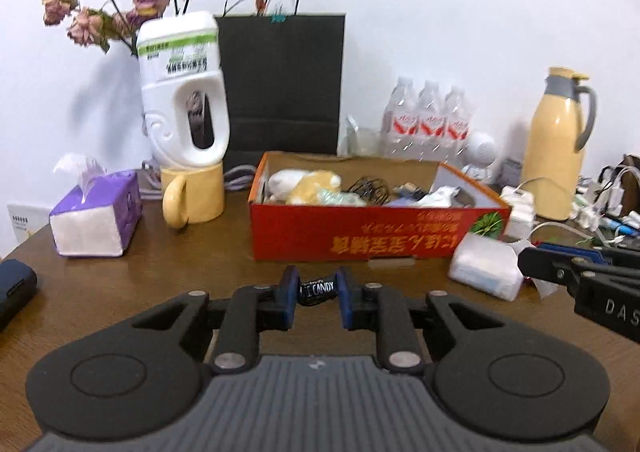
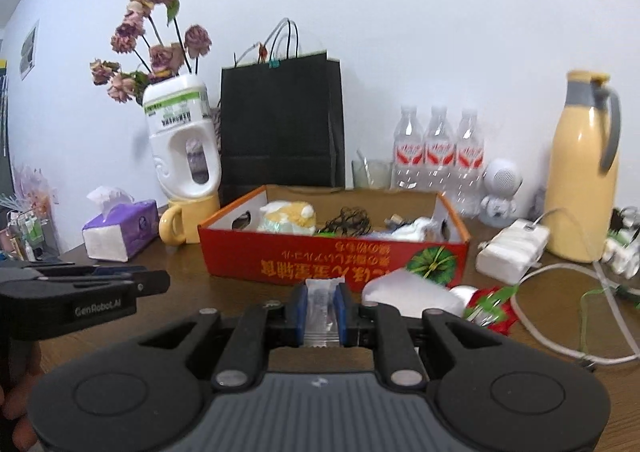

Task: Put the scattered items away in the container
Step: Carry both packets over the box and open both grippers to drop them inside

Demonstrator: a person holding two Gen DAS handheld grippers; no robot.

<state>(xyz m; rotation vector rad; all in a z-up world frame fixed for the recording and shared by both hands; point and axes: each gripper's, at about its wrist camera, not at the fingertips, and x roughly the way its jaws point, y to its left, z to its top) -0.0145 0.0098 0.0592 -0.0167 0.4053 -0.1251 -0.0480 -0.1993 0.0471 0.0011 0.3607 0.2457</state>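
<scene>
Two small wrapped items are already in my grip: my left gripper (image 1: 319, 289) is clamped on a black candy (image 1: 317, 288) at lower centre of its view, and my right gripper (image 2: 322, 302) is clamped on a clear sachet (image 2: 321, 310) at lower centre of its own. Both loads look light, soft and crinkly (the film may be slippery), so I judge a hold across the middle of each body safest, not on the twisted or sealed ends. Destination is the red box (image 1: 360, 236), mid-frame beyond both sets of fingertips on the brown table (image 1: 180, 272), already holding clutter.
</scene>
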